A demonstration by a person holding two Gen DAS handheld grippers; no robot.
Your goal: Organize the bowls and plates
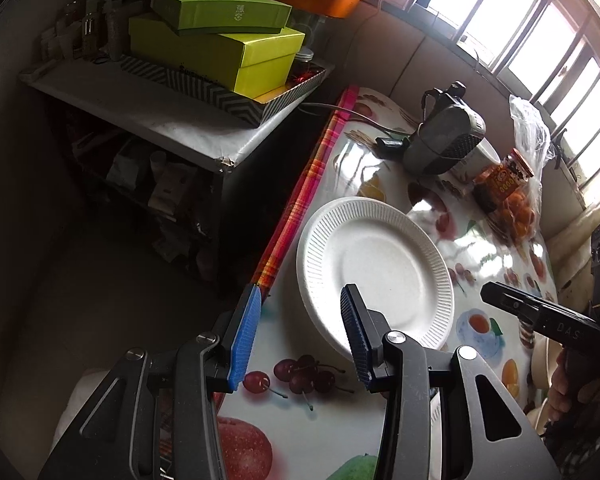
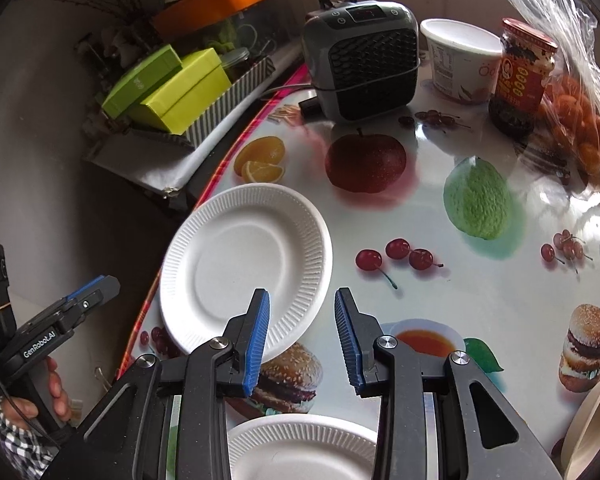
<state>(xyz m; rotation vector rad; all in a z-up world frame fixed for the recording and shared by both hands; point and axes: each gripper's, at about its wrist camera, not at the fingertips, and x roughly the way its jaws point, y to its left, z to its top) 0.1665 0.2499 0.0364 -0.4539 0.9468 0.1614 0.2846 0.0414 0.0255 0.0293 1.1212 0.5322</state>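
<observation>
A white ribbed paper plate lies near the left edge of the fruit-print table. My left gripper hovers open over the table edge; its right pad overlaps the plate's near rim and nothing is between the pads. My right gripper is open above the plate's near-right rim, holding nothing. A second white plate lies under it at the bottom of the view. Each gripper shows in the other's view: the right gripper at the right, the left gripper at the left, held by a hand.
At the back of the table stand a grey heater, a white tub, a red-labelled jar and a bag of oranges. Green boxes sit on a shelf left of the table. A pale bowl rim shows bottom right.
</observation>
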